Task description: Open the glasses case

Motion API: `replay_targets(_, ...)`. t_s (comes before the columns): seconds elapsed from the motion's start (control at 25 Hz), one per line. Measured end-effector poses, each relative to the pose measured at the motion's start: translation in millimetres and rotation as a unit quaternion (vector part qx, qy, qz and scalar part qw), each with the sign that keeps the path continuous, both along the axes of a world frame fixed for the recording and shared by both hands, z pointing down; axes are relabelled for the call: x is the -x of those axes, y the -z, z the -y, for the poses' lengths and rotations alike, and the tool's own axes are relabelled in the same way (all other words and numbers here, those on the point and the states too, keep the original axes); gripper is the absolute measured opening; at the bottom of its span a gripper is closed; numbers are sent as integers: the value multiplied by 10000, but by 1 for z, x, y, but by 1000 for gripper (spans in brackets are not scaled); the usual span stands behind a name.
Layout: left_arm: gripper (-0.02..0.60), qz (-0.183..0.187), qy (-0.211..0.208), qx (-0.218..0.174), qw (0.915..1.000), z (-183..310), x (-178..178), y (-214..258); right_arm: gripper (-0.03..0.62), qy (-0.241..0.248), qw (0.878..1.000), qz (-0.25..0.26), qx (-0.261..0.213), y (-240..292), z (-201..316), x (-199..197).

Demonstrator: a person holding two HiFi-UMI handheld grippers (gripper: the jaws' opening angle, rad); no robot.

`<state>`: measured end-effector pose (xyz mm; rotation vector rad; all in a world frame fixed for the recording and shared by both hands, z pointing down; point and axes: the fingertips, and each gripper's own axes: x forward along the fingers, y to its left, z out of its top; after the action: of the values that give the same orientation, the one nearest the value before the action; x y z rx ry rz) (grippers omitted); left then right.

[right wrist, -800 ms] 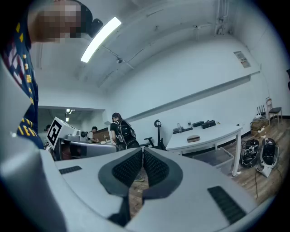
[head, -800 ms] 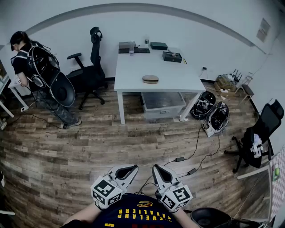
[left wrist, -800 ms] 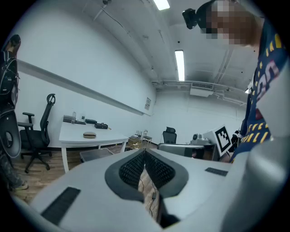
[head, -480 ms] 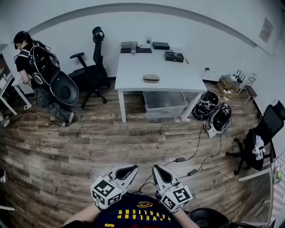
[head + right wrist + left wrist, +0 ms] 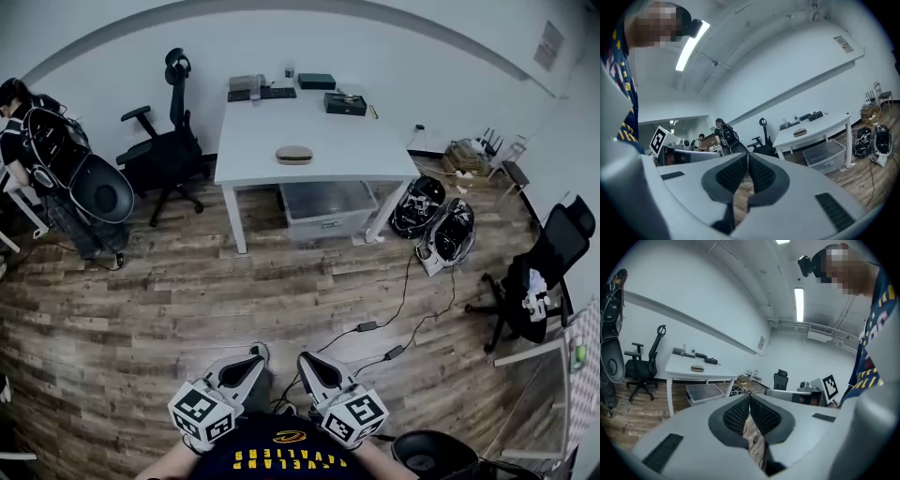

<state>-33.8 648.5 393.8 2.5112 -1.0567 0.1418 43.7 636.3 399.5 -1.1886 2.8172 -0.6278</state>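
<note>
The glasses case (image 5: 293,155), a small tan oval, lies closed on the white table (image 5: 314,127) across the room. It is small in the left gripper view (image 5: 697,368) and in the right gripper view (image 5: 800,132). My left gripper (image 5: 258,352) and right gripper (image 5: 306,359) are held side by side close to my body, far from the table, over the wooden floor. Both are shut with nothing between their pads, as the left gripper view (image 5: 749,395) and the right gripper view (image 5: 747,157) show.
Dark boxes and a keyboard (image 5: 262,92) lie at the table's far edge. A plastic bin (image 5: 327,211) stands under it. A black office chair (image 5: 164,150) and a person with a backpack (image 5: 42,159) are at left. Bags (image 5: 436,225), cables (image 5: 375,333) and another chair (image 5: 544,272) are at right.
The head view has shifted: table and case now sit a little further left and higher, and both grippers sit lower in the picture. They stay shut and side by side.
</note>
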Motion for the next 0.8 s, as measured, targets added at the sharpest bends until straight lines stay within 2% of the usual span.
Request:
replay_targets(0.12,14,-53,-143,33,9999,22,-7,-7,25,-57,9999,-107,-20,-3,19,-6)
replay_targets(0.24,14,-126,-355,63,9993,54,-16,-10,25,-328,9993,-157,-19,-4,46,-18)
replay_targets(0.44,14,-164,-755,-95,9970,106,-30,-2,25,-594,9979,-258,21,-3,93,-23)
replay_targets(0.8,14,-488,-878,48,9949,193,4,-4,25,-891,9946,-498,172,-1,175,2)
